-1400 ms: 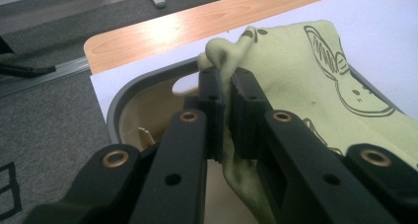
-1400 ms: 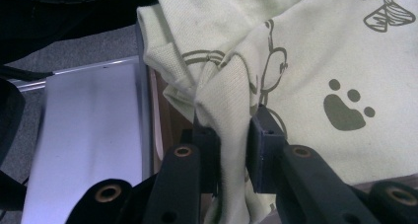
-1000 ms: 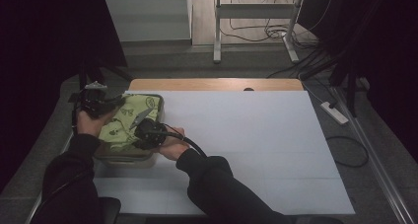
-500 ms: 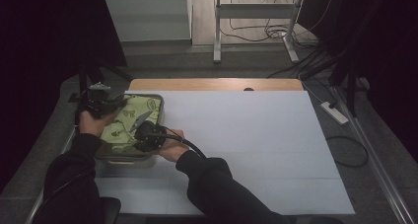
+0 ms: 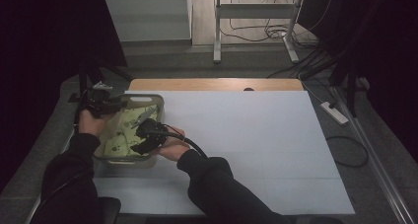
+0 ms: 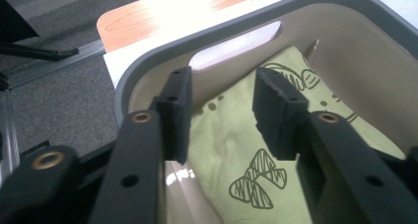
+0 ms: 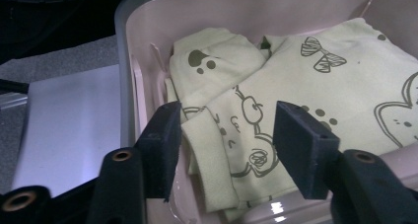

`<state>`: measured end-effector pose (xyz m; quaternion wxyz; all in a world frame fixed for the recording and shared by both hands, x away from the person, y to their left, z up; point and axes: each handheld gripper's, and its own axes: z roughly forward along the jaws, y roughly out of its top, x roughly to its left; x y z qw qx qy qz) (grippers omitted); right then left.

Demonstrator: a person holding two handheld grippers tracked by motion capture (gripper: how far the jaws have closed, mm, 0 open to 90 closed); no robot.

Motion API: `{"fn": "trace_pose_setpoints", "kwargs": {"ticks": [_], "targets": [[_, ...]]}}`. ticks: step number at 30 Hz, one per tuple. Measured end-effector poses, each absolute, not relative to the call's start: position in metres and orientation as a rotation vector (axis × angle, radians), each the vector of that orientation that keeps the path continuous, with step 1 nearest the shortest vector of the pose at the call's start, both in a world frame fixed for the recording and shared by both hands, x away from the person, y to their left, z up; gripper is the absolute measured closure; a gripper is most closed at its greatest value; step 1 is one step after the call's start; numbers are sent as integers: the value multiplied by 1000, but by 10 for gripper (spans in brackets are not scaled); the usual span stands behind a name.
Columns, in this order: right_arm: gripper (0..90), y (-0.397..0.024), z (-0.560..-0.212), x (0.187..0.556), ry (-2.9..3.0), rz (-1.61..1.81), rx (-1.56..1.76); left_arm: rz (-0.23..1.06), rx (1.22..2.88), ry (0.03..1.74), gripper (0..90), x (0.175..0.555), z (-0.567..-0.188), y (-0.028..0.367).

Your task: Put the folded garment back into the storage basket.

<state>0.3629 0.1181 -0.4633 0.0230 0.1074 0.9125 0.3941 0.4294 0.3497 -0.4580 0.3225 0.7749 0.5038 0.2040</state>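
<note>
Folded loosely, the pale green garment (image 5: 125, 130) lies inside the grey-rimmed basin (image 5: 156, 101), which sits at the left edge of the white tabletop (image 5: 256, 140). Its cloth is a soft yellow-green, printed in dark olive line drawings: striped bows, small paw-like dots and a sketchy animal figure. In the right gripper view the garment (image 7: 296, 86) shows a rolled cuff or sleeve end lying on top near the basin wall (image 7: 129, 61), with one folded lump behind it bearing a paw mark. In the left gripper view the cloth (image 6: 231, 150) spreads flat over the basin floor below the oval handle slot in the far wall (image 6: 236, 41).

The left gripper (image 5: 101, 103) hovers over the far left corner of the basin; its jaws have just been opening and stand apart, with the cloth below them and no pad pressing on it. The right gripper (image 5: 148, 135) sits over the basin's near right side; its jaws have likewise just been opening, and the rolled cuff lies between the pads (image 7: 165, 135) without being pinched. Both of the person's dark sleeves reach in from the bottom of the high view.
</note>
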Motion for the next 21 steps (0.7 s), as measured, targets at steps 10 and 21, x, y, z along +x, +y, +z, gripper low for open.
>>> {"fn": "trace_pose_setpoints", "kwargs": {"ticks": [10, 21], "targets": [[331, 114, -459, 364, 2828, 1264, 364, 510, 2006, 1355, 437, 427, -458, 348], [227, 105, -453, 364, 2824, 1295, 384, 500, 1971, 1381, 316, 422, -454, 345]]}}
